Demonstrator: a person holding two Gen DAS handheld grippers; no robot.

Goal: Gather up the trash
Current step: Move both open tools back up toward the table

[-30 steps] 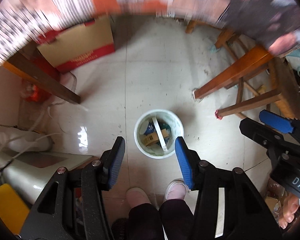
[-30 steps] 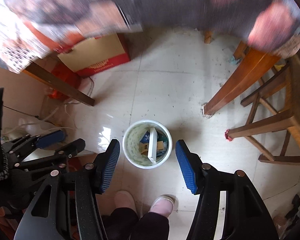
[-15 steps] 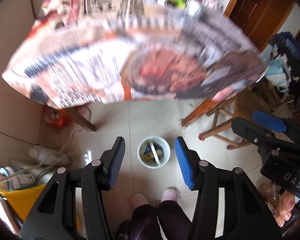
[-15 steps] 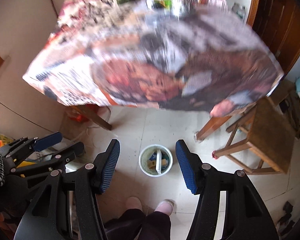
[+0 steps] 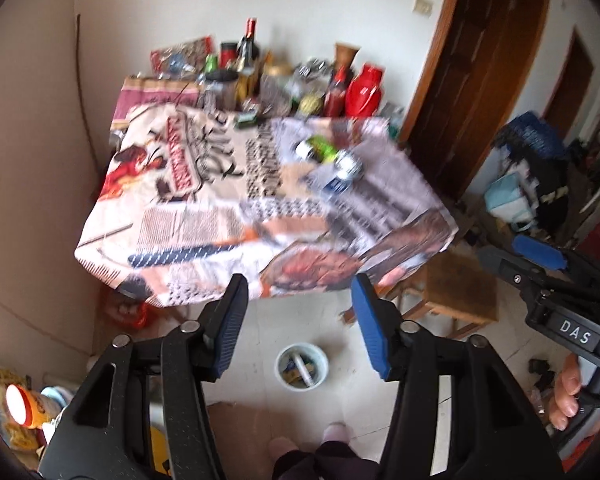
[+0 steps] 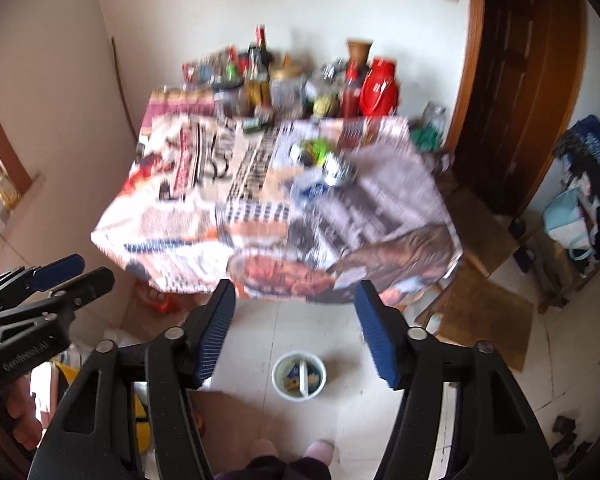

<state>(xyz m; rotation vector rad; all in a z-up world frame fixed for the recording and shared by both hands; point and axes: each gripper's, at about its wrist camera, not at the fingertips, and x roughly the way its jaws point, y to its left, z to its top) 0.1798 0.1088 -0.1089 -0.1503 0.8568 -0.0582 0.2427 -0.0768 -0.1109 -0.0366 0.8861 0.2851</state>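
Two hand-held tools hang above a tiled floor w/ a cluttered counter ahead, both views blurred. At left in the right wrist view, the left black two-finger tool w/ blue pads (image 5: pixel 296 320) is empty, its jaws opening w/ nothing between them. The counter w/ a newspaper-print cloth (image 5: pixel 188 224) fills the middle; a green-and-silver crushed can (image 5: pixel 320 150) and a blue-labelled clear plastic bottle (image 5: pixel 332 184) lie on it right of centre, touching or just beside each other, too blurred to tell which. Bottles, jars and a red plastic jug (image 5: pixel 366 90) crowd the far edge by the wall. Below, on the floor just in front of the counter, stands a small white round trash bin (image 5: pixel 301 366) w/ scraps and a white strip inside. The right black two-finger tool w/ blue pads (image 6: pixel 296 328) is likewise empty, jaws opening, nothing between. A wooden stool (image 5: pixel 456 292) stands right of the counter; a dark wooden door (image 6: pixel 516 80) is beyond. The person's pink slippers (image 6: pixel 320 450) show at the bottom.
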